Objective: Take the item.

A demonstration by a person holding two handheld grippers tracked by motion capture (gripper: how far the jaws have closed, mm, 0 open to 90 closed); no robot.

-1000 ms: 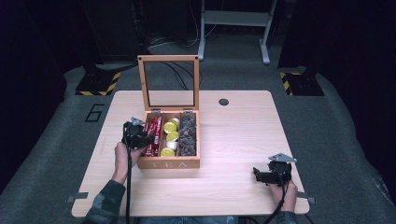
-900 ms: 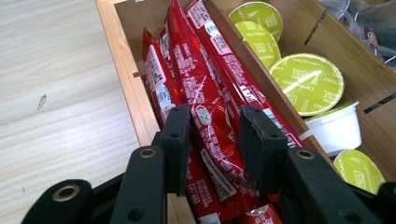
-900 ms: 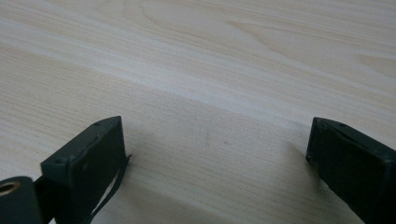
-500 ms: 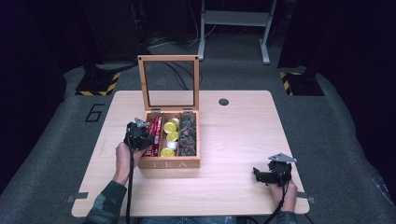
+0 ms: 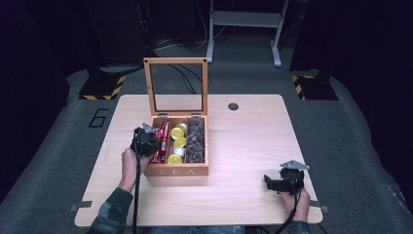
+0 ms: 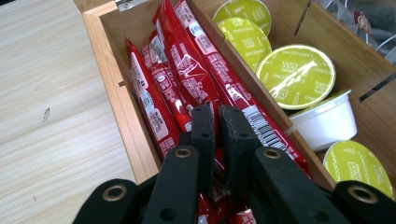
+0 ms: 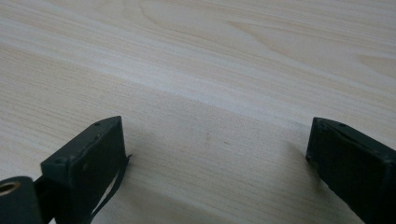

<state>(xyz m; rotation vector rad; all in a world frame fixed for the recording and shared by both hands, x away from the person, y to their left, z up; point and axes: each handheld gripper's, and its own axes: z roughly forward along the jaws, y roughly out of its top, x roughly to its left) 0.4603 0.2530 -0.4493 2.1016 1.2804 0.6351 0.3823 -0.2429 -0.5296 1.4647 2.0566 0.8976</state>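
Pinching a red sachet point(image 6: 187, 70) in the tea box point(image 5: 176, 170), left tool point(image 6: 217, 116) just closed, right tool point(image 7: 215, 154) spread, resting on the desk point(image 5: 253, 141).

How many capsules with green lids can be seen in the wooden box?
4 round green-lidded white plastic capsules, all in the middle compartment of the wooden tea box: far end, the next one, the third, nearest. Others may be hidden underneath.
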